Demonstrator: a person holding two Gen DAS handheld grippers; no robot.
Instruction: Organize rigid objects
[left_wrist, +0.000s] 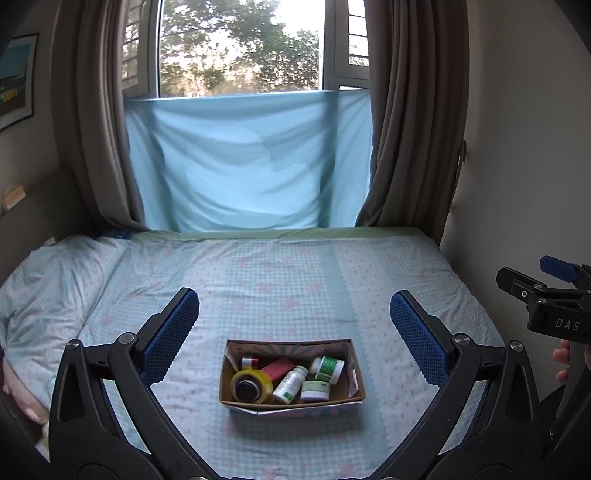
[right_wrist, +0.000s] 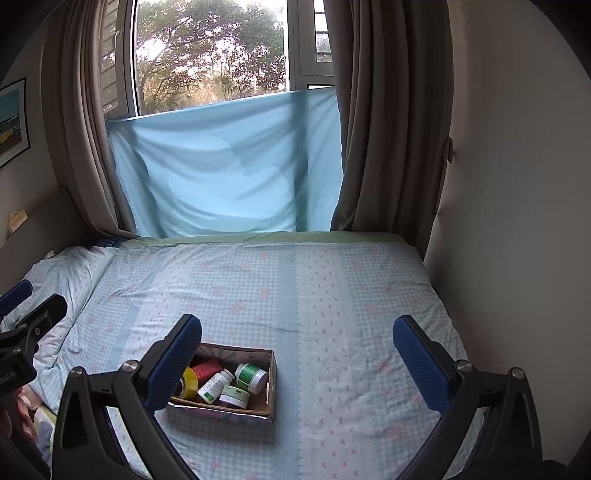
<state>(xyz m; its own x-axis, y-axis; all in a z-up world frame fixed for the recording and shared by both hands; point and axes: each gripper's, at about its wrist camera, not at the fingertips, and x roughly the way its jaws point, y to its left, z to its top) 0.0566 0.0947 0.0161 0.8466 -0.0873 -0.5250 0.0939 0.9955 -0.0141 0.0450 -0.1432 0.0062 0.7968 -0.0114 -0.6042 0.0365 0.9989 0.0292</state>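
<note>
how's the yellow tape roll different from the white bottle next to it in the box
The tape roll is a yellow ring with a dark open core; the white bottle is a solid, capped cylinder with a green label. The roll is squat and wide, the bottle slim and long. Both lie tilted in the cardboard box.

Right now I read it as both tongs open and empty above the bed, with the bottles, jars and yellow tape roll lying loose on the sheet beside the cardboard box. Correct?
Not quite. The bottles, jars and yellow tape roll lie inside the cardboard box, not loose on the sheet; the left wrist view shows it. Left tongs and right tongs are open and empty.
</note>
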